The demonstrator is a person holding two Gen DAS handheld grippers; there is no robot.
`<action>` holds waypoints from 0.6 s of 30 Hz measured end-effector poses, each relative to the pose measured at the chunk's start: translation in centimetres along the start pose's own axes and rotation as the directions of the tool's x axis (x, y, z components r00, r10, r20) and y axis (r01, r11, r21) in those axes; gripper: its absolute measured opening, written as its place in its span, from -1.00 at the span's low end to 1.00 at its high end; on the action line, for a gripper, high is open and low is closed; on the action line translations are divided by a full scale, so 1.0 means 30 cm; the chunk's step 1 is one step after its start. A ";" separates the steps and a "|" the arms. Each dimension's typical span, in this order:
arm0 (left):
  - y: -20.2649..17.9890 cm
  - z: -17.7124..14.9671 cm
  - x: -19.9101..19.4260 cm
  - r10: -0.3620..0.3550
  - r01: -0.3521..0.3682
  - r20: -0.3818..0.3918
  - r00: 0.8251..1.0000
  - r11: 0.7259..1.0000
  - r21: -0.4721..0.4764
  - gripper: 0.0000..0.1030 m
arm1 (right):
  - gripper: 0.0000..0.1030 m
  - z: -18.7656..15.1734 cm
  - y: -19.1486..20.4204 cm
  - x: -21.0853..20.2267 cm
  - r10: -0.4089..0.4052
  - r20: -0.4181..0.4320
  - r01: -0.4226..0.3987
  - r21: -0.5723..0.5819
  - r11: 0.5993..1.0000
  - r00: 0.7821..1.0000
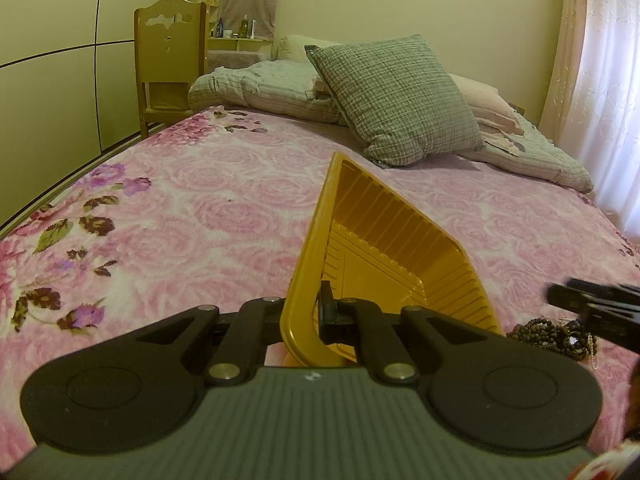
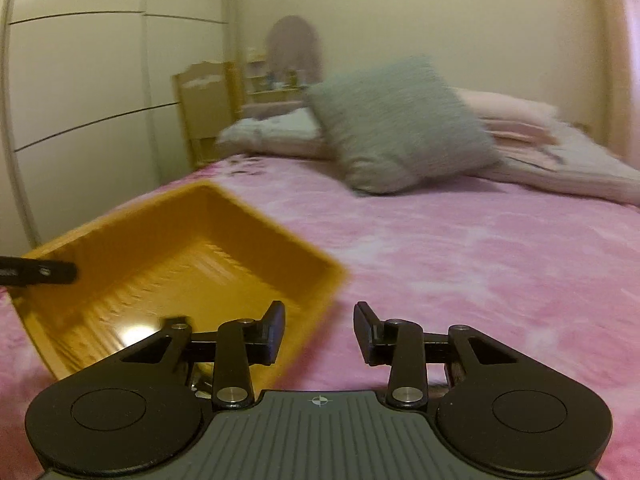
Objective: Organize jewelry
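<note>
The bed (image 2: 480, 248) surface ahead of the right gripper (image 2: 319, 330) lies open as far as the grey cushion (image 2: 400, 128). On its left the tilted yellow tray (image 2: 132, 236) blocks passage. A bead heap (image 1: 548, 334) lies just right of the tray.
</note>
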State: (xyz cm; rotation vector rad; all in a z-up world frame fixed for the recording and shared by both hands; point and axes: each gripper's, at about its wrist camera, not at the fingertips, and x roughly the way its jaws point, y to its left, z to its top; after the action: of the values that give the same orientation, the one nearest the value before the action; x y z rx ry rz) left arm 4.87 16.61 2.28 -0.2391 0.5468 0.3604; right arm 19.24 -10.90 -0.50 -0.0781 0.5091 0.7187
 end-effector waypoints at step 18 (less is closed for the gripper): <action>-0.002 0.000 0.001 0.005 -0.005 0.001 1.000 1.000 0.008 -0.89 | -0.26 -0.233 -0.313 -0.203 -0.296 -0.144 0.311 0.093 0.946 0.944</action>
State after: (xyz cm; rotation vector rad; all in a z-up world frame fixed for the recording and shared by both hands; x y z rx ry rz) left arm 4.91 16.55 2.28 -0.2303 0.5477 0.3632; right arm 18.50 -23.39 -4.71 -0.0933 0.6441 0.3820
